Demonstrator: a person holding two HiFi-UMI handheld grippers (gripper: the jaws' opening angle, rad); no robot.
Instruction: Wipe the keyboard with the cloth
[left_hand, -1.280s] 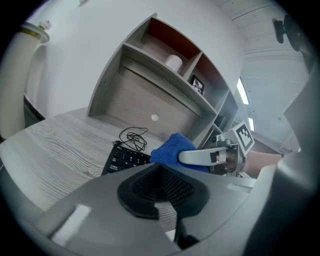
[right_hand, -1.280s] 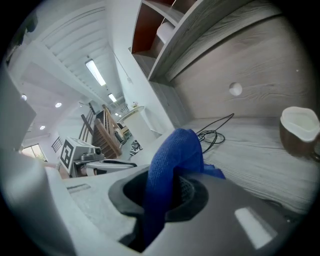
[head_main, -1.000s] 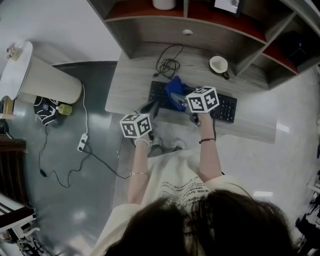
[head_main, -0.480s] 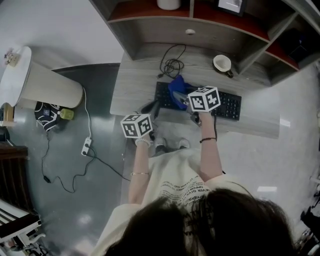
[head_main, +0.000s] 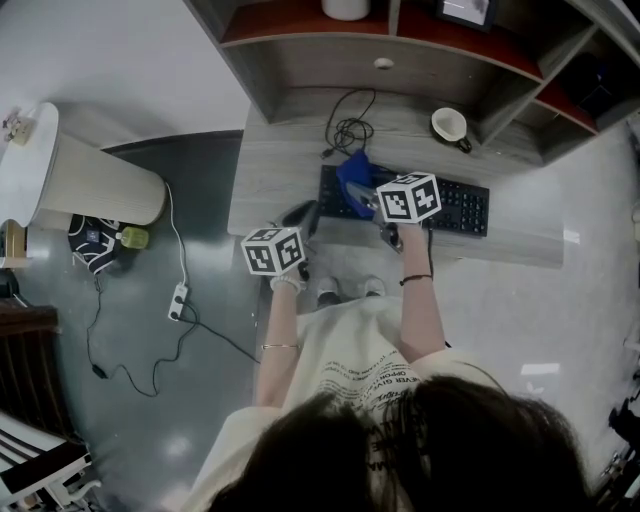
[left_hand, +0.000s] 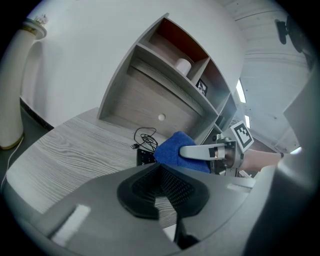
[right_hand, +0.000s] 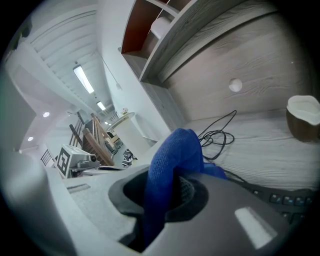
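One keyboard (head_main: 462, 208) lengthwise across desk (head_main: 278, 170), cloth (head_main: 352, 172) at left end

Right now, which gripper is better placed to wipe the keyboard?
The right. The right gripper clamps the blue cloth and holds it at the left end of the black keyboard. The left gripper holds nothing and sits beside the keyboard, above the desk.

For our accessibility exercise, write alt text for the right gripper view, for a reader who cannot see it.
The right gripper is shut on a blue cloth, over a black keyboard on a grey wooden desk. Behind lie a coiled cable and a cup.
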